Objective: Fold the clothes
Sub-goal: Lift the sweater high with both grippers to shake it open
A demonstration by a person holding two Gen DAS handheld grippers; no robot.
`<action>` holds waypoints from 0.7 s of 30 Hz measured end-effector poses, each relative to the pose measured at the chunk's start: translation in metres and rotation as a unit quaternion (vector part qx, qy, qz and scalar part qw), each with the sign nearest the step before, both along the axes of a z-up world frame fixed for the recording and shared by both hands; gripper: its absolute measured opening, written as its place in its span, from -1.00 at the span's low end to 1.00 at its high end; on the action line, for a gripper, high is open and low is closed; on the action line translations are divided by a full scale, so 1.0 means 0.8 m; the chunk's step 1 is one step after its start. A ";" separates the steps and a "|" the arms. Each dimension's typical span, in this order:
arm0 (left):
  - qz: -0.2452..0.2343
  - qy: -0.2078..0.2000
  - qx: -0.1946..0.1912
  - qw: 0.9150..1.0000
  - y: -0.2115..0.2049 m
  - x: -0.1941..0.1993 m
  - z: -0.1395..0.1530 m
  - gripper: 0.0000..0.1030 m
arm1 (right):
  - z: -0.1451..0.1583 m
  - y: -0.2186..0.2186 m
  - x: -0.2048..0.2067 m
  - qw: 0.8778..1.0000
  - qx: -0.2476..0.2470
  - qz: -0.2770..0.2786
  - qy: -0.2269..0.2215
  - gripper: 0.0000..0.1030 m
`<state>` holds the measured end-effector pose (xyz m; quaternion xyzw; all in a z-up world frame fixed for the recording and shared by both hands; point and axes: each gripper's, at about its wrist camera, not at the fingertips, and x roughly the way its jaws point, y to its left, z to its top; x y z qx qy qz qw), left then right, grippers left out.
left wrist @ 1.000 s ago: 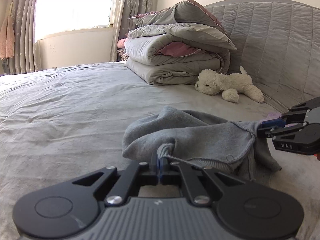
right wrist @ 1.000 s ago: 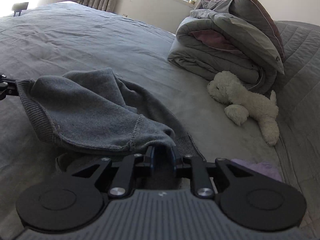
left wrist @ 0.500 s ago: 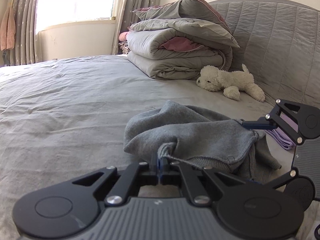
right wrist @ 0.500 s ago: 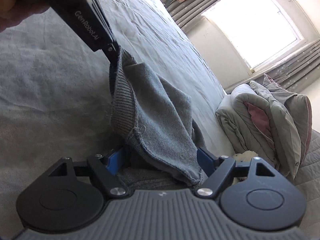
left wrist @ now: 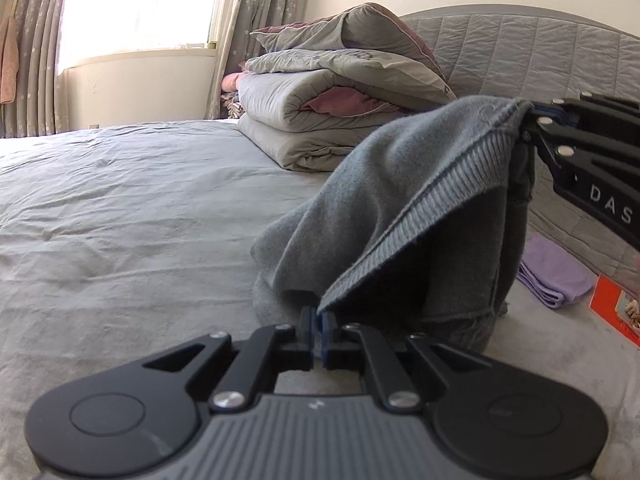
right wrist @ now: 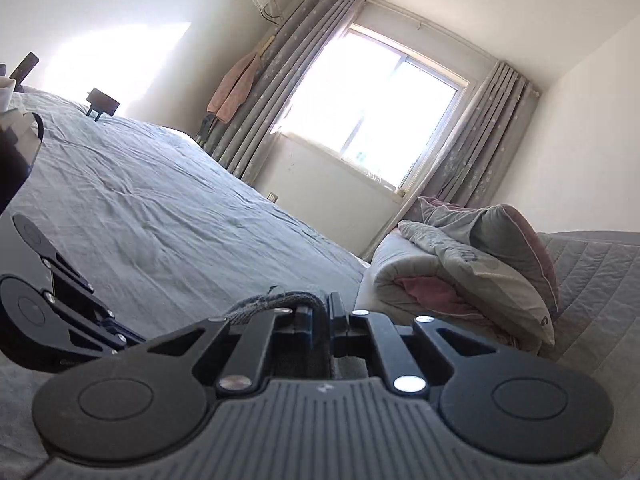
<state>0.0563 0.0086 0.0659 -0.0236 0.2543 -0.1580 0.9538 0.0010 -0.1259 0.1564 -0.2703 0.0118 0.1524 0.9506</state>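
Observation:
A grey sweater (left wrist: 400, 200) rises like a tent from the grey bed sheet (left wrist: 120, 220). My left gripper (left wrist: 316, 320) sits low at the near edge, its pads pinching one end of the ribbed hem; its jaws are opening very slightly with the hem still between them. My right gripper (left wrist: 534, 120) holds the other end of the hem up high at the right, its jaws closing on the rib. In the right wrist view the right gripper (right wrist: 320, 312) has bunched grey rib (right wrist: 276, 304) squeezed between its fingers. The left gripper (right wrist: 134, 340) shows at lower left.
A folded duvet pile (left wrist: 332, 112) lies against the quilted headboard (left wrist: 540, 60). A folded purple cloth (left wrist: 556, 272) and a red-orange box (left wrist: 616, 312) lie at the right. Window and curtains (right wrist: 372, 120) stand beyond the bed. A dark stand (right wrist: 102, 102) sits at the far bed edge.
The right gripper opened wide, closed again on the hem and rose, pulling the sweater up off the bed. The toy dog is now hidden behind it. The left gripper stayed put.

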 end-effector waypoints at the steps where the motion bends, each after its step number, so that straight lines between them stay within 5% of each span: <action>1: -0.009 0.002 -0.002 1.000 -0.003 -0.001 -0.001 -0.70 | 0.005 0.001 -0.001 1.000 0.006 0.003 -0.011 -0.89; 3: -0.018 0.004 -0.010 1.000 -0.006 -0.004 -0.002 0.43 | 0.017 0.000 -0.005 0.999 0.023 0.012 -0.022 -0.90; 5: -0.028 -0.014 -0.023 0.999 -0.009 -0.012 0.000 0.79 | 0.035 -0.001 -0.008 0.999 0.037 0.028 -0.025 -0.93; 12: -0.086 -0.058 0.000 0.995 -0.036 -0.034 0.004 0.95 | 0.103 -0.003 -0.030 0.993 0.089 0.058 -0.052 -0.93; 15: -0.085 -0.065 0.021 0.994 -0.044 -0.037 0.002 0.95 | 0.120 -0.004 -0.034 0.990 0.116 0.075 -0.033 -0.93; 21: -0.058 -0.102 -0.003 0.993 -0.034 -0.044 0.021 0.96 | 0.174 0.023 -0.034 0.989 0.114 0.088 -0.028 -0.94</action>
